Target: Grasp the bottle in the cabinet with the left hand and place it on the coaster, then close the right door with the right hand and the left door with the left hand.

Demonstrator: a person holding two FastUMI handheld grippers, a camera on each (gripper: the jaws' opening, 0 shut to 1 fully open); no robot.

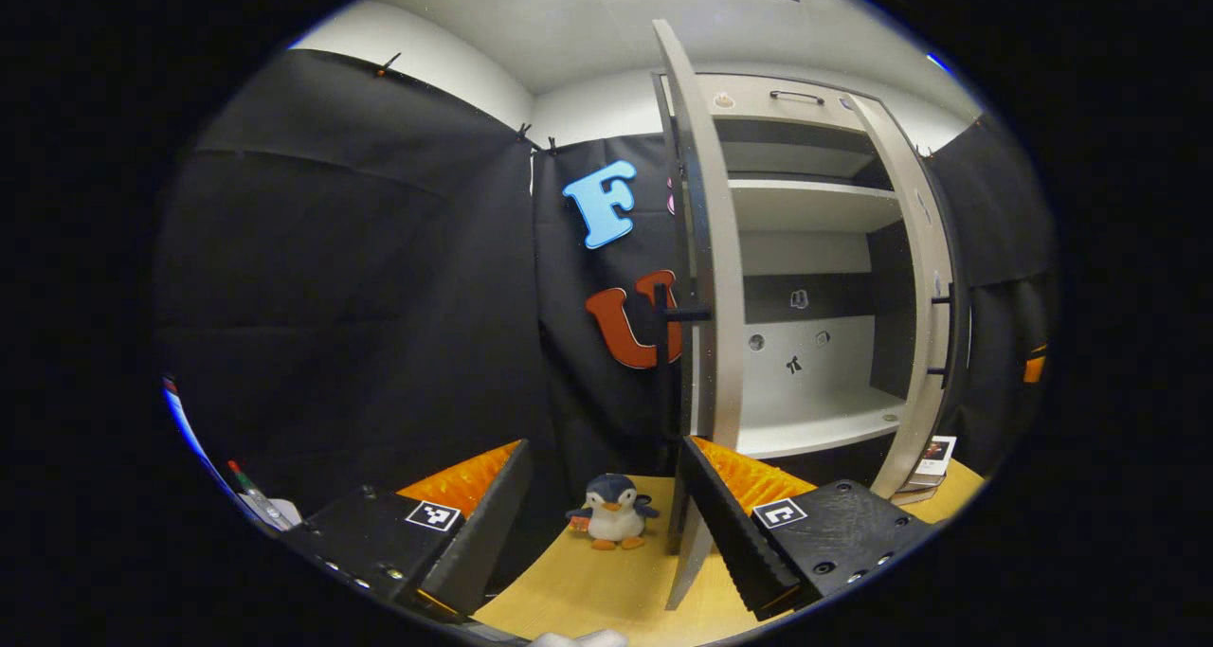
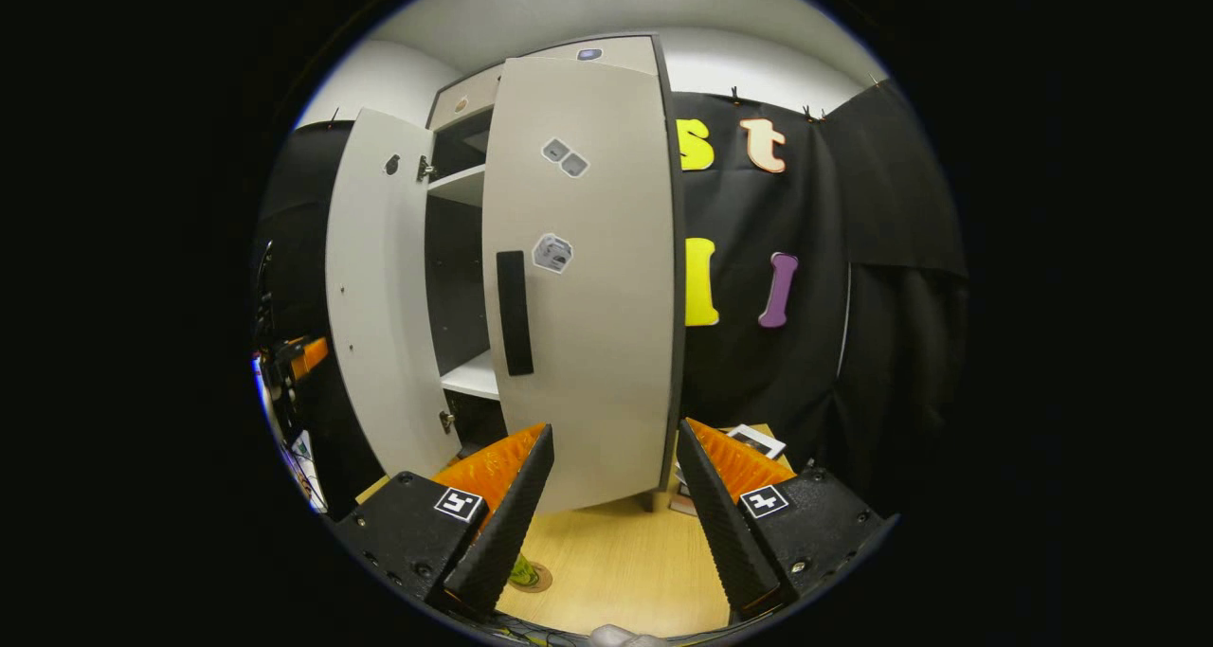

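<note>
Black cloth is enclosing a light wooden counter [image 1: 606, 581] carrying a tall grey cabinet [image 1: 815, 249], both doors standing open. Left tongs [image 1: 606, 514] and right tongs [image 2: 606, 505] are gaping wide, gripping nothing. Bottle base and round brown coaster [image 2: 531, 576] are showing beside the right tongs.

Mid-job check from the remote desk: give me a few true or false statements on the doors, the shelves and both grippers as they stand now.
1. Both cabinet doors are shut. False: the left door and the right door both stand open.
2. The left gripper is open and holds nothing. True.
3. A bottle stands on the lower shelf. False: the part of that shelf in the left gripper view is bare.
4. A toy penguin sits on the table. True.
5. The right gripper is clamped on the black handle. False: it is open, short of the door.
</note>
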